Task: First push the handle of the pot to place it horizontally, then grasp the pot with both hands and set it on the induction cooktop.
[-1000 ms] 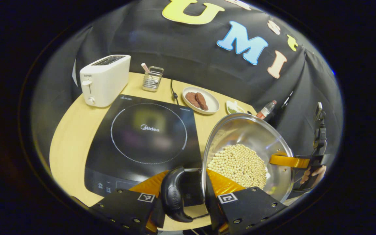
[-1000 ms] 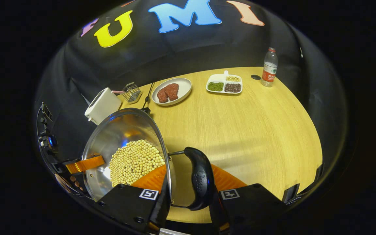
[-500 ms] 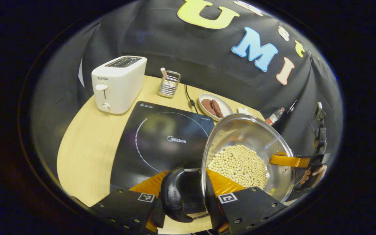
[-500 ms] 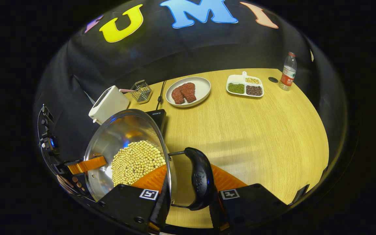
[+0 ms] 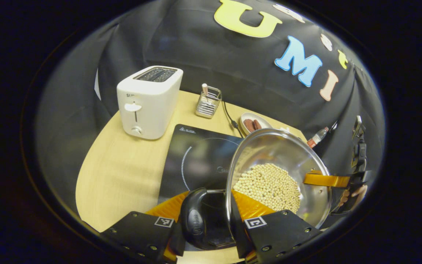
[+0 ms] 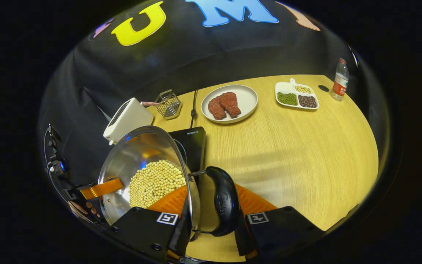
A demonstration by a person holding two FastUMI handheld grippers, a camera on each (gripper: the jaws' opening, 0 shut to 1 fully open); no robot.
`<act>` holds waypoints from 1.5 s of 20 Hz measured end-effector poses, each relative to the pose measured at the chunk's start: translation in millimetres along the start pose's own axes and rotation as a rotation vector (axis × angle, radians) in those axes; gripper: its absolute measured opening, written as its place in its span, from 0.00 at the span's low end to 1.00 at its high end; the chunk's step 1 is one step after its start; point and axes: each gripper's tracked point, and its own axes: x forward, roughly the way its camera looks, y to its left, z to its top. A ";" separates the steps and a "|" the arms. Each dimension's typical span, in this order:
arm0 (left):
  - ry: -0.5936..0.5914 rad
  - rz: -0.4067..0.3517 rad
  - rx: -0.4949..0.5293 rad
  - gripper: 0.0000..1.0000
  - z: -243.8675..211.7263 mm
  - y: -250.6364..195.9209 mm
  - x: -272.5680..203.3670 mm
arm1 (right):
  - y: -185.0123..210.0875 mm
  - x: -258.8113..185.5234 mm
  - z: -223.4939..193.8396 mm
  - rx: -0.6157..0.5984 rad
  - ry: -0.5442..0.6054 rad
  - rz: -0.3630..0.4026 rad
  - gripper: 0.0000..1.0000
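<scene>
A steel pot [image 5: 269,150] holding pale beans [image 5: 267,185] hangs between my two grippers. My left gripper [image 5: 211,211] is shut on the pot's black side handle [image 5: 195,222], with the rim between its fingers. My right gripper [image 6: 211,205] is shut on the opposite black handle [image 6: 224,201] of the pot [image 6: 137,154]. Each gripper also appears across the pot in the other's view: right gripper [image 5: 326,180], left gripper [image 6: 101,188]. The black induction cooktop [image 5: 196,157] lies on the table, and the pot covers its right part; the cooktop's corner [image 6: 192,143] shows behind the pot.
A white toaster [image 5: 147,102] and a wire utensil holder [image 5: 208,102] stand behind the cooktop on the wooden table [image 6: 288,154]. Further right are a plate [image 6: 249,97] with two meat pieces, a divided dish [image 6: 284,88] of beans and a bottle [image 6: 339,82].
Both grippers have carried the pot leftwards over the table. It now covers more of the cooktop, and the toaster looks nearer. Both grips are unchanged.
</scene>
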 end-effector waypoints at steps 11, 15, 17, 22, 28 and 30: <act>-0.021 -0.005 0.047 0.54 8.8 0.9 -3.0 | 22.0 54.0 23.4 0.054 -0.014 0.018 0.54; -0.025 0.006 0.057 0.54 12.6 1.7 -4.8 | 26.2 63.0 24.4 0.071 -0.010 0.024 0.51; -0.020 0.010 0.054 0.54 12.6 1.3 -3.1 | 28.3 78.7 26.7 0.074 -0.009 0.025 0.51; 0.005 0.036 0.048 0.58 14.7 2.2 -2.5 | 22.7 94.3 23.5 0.069 -0.002 0.022 0.54; 0.009 0.021 0.059 0.59 10.8 2.7 1.2 | 23.3 96.6 24.2 0.072 -0.004 0.024 0.53; 0.017 0.025 0.060 0.57 11.4 3.8 0.3 | 23.9 96.2 22.7 0.074 0.001 0.024 0.53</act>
